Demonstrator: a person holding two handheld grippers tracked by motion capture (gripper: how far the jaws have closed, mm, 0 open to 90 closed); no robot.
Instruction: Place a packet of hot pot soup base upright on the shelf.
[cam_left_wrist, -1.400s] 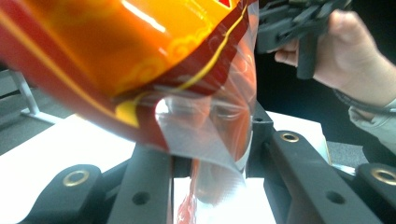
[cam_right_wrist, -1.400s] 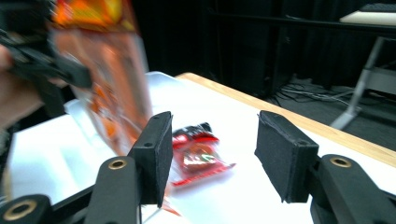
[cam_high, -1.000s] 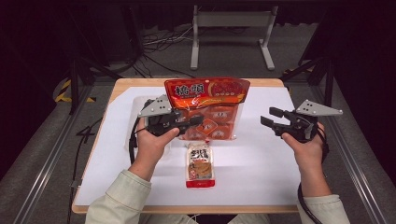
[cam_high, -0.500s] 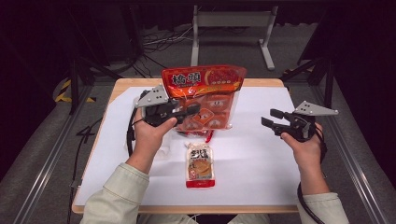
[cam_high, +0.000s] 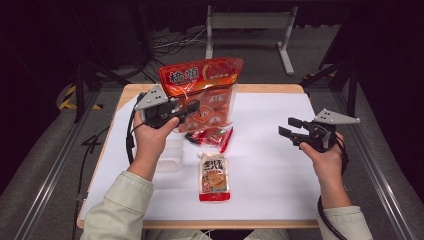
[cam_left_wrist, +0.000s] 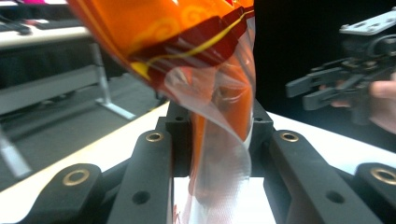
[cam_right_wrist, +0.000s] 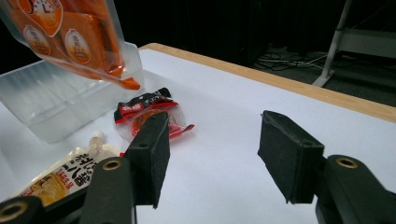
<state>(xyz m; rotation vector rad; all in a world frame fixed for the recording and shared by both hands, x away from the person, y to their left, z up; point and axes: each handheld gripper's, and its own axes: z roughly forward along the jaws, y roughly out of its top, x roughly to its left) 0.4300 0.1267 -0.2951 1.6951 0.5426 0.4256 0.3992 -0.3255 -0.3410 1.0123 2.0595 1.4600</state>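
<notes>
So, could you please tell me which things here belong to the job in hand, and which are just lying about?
In the job:
- left hand-held gripper, shut on the orange snack bag
- small red packet beneath the bag

Lying about:
- spouted pouch
- clear plastic tray
- right hand-held gripper, open

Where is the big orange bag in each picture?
High view: the orange bag hangs top middle, pinched by the left gripper.
Left gripper view: it hangs from the top down between the jaws.
Right gripper view: top left corner.
Shared landmark: the white table.
</notes>
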